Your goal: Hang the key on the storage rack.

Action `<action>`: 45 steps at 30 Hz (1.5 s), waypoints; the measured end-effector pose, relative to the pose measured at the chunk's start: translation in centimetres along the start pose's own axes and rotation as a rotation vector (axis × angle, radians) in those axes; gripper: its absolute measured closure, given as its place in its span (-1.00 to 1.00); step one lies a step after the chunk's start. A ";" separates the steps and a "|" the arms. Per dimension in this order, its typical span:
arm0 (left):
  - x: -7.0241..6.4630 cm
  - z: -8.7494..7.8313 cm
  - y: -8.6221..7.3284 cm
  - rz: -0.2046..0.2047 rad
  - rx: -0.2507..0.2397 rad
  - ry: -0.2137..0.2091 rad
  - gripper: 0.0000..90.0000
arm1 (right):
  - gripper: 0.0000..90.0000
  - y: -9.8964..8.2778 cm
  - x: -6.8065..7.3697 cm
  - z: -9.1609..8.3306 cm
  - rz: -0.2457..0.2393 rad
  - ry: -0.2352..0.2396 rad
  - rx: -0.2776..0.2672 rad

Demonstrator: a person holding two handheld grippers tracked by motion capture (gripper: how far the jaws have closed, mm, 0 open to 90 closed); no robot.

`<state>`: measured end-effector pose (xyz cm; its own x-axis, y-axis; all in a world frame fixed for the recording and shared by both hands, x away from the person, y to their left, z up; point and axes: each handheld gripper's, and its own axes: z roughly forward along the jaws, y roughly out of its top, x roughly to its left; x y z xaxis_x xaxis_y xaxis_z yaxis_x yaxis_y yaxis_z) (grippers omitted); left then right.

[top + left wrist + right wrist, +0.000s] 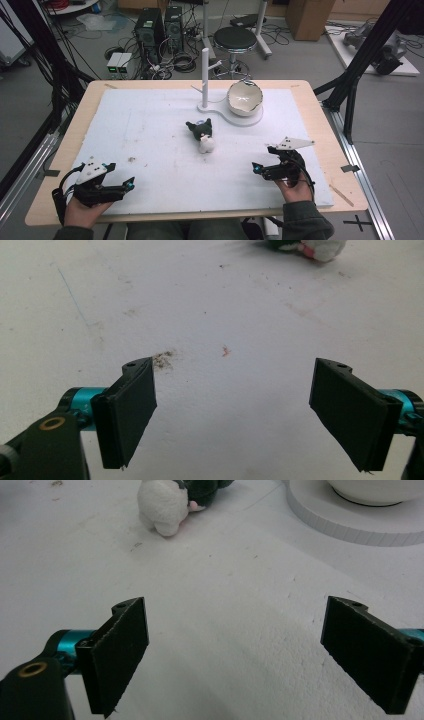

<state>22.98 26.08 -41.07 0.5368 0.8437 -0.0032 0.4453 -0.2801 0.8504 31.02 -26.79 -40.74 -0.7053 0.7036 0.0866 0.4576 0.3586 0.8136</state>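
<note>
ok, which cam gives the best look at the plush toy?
High view: the whole plush toy lies unobstructed mid-table. The right gripper view shows most of it, cut at the top edge; the left gripper view catches just a sliver.

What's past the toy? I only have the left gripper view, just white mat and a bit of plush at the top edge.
Observer: High view shows a white bowl tilted on a white stand base, beyond the plush toy.
Operator: Anything else on that stand?
Observer: A white post with pegs rises from its left end.
Operator: Right gripper state?
Observer: The right gripper is open, nothing between its jaws, aimed toward the toy and stand.
Operator: And mine?
Observer: The left gripper is open too, low at the mat's near left corner.
</note>
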 end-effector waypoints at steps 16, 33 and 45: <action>-0.2 0.0 0.1 0.013 0.002 -0.007 -0.57 | -0.76 0.2 0.1 -0.1 0.007 0.000 -0.018; -0.2 0.0 0.1 0.011 -0.003 -0.006 -0.58 | -0.76 2.4 0.4 0.2 0.011 -0.019 -0.026; -0.2 0.1 0.2 0.016 -0.004 -0.011 -0.58 | -0.76 5.1 1.1 1.3 -0.008 0.000 -0.021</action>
<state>23.03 25.82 -40.93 0.5517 0.8340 0.0042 0.4338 -0.2912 0.8527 33.27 -23.35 -37.26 -0.7087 0.7010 0.0795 0.4400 0.3511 0.8265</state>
